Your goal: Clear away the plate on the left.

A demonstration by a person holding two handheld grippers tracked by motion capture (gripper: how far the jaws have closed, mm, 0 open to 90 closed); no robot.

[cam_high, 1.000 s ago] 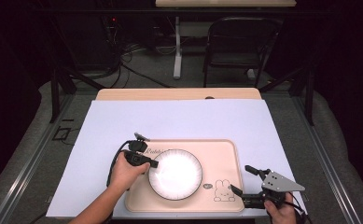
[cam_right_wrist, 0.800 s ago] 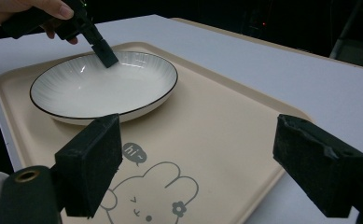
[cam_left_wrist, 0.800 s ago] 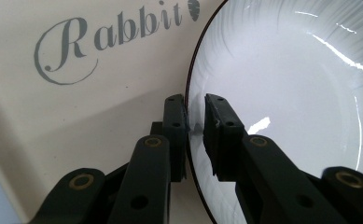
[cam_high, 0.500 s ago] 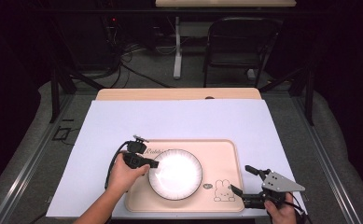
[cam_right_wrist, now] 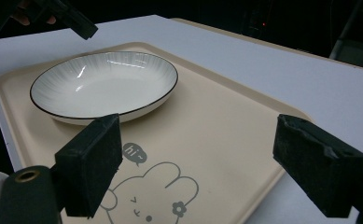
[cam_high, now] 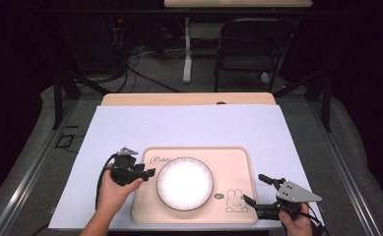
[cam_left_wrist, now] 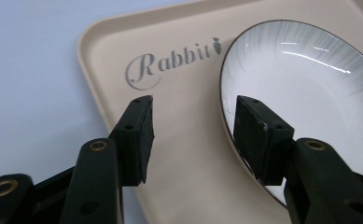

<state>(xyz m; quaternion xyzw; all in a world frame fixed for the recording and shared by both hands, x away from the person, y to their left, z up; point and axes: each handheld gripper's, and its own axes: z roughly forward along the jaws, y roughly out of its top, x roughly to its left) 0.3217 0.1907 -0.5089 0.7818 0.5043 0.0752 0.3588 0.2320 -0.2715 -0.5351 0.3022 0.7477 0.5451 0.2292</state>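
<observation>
high: overhead, forward | claw views: close, perhaps low (share plate (cam_left_wrist: 310,93))

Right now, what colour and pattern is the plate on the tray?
White plate with fine grey streaks radiating toward a thin dark rim; clearest in the right gripper view.

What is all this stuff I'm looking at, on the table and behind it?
plate: one, white with dark rim, on the tray
tray: one, beige with rabbit drawing, near edge of the sheet
sheet: one, pale blue, covering the table
table: one, wooden, far edge showing
chair: one, dark, behind the table
left tool: one, black, open, beside the plate's left rim
right tool: one, black, open, at the tray's right corner
</observation>
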